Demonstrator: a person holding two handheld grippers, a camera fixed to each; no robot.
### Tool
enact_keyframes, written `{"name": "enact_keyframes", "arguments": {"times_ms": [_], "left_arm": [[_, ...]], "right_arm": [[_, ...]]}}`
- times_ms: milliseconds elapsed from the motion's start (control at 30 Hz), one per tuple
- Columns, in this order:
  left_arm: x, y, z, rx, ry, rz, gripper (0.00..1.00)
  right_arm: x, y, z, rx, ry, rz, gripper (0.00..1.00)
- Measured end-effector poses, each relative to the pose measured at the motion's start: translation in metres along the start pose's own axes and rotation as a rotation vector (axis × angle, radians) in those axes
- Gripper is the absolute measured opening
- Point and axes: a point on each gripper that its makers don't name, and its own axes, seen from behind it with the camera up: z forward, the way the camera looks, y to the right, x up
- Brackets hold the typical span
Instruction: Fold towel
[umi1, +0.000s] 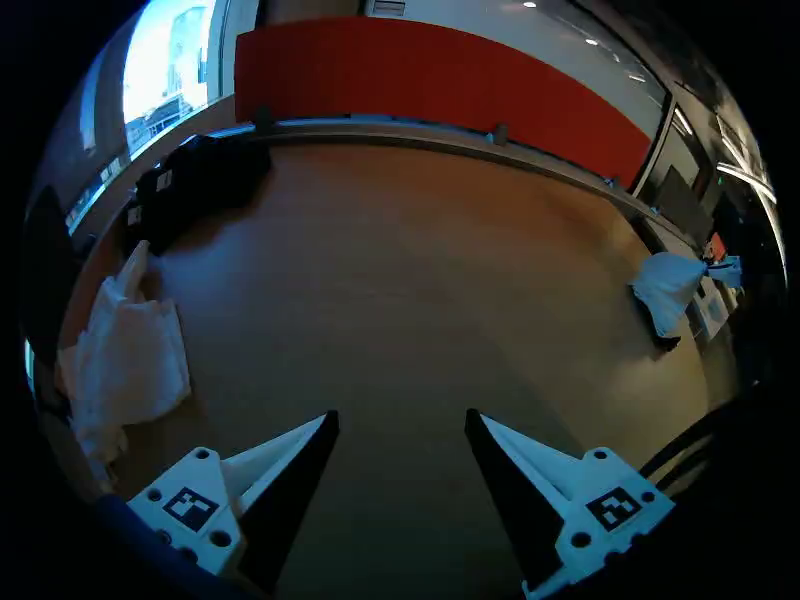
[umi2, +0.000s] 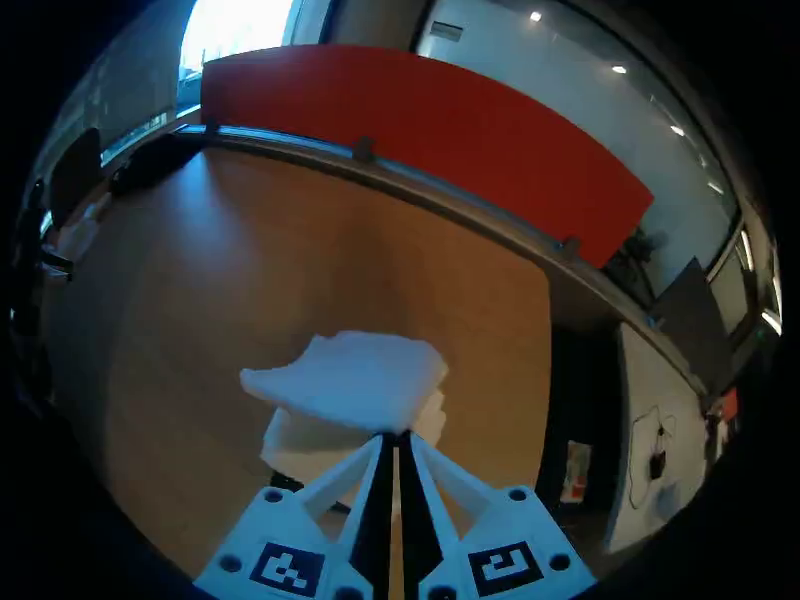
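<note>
Dim, bluish pictures; window (umi1: 165, 60) glare upper left, edges fisheye-bent.

both views look low across the same table (umi1: 400, 300).

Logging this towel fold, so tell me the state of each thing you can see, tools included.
left tool: open, empty, over the table
right tool: shut on the towel
towel: bunched, pinched at one edge
white cloth pile: crumpled, lying on the table
</note>
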Motion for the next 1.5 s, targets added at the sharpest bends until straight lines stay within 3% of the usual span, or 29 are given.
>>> {"name": "enact_keyframes", "arguments": {"times_ms": [300, 733, 1500], "left_arm": [[0.001, 0.004, 0.0, -0.004, 0.001, 0.014, 0.94], [0.0, 0.004, -0.003, 0.002, 0.0, 0.017, 0.94], [-0.005, 0.002, -0.003, 0.024, -0.014, 0.023, 0.94]], "right_arm": [[-0.034, -0.005, 0.001, -0.012, -0.037, 0.039, 0.05], [-0.079, -0.011, 0.016, -0.019, -0.11, 0.097, 0.05], [-0.116, -0.006, 0.051, -0.045, -0.185, 0.188, 0.05]]}}
